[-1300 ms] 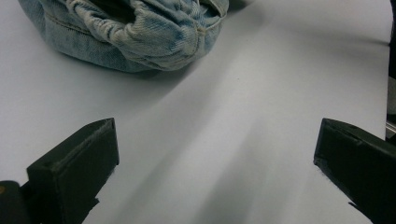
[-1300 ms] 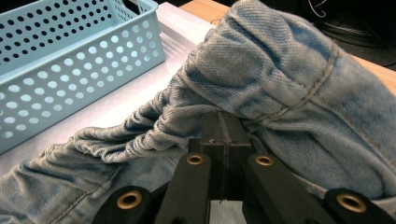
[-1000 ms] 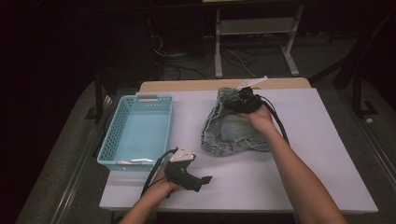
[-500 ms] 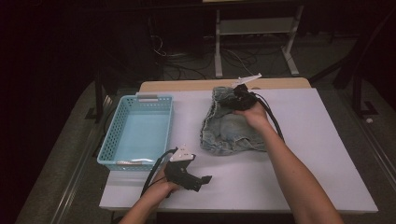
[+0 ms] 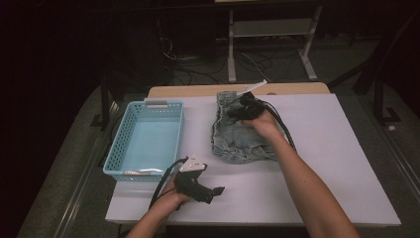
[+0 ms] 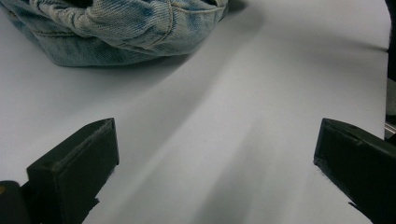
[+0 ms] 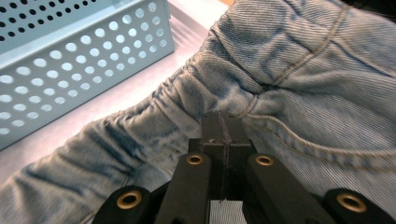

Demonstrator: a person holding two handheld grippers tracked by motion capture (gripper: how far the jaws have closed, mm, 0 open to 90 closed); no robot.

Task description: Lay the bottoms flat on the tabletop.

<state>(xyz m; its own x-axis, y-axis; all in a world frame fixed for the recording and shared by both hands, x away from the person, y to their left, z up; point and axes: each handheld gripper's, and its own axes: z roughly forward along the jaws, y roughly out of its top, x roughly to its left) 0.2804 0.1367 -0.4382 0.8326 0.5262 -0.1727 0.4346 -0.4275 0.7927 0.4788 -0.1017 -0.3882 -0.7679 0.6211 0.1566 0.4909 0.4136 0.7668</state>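
A crumpled pair of faded blue denim jeans (image 5: 242,136) lies on the white table (image 5: 341,163), towards its far side, just right of the light blue perforated plastic basket (image 5: 148,136). The right gripper (image 5: 242,106) rests on the garment's far end, jaws pressed together – in the right gripper view they meet at a fold of denim, but whether cloth is pinched I cannot tell. The left gripper (image 5: 210,191) sits near the table's front edge, jaws wide apart and holding nothing – the jeans lie well ahead of it.
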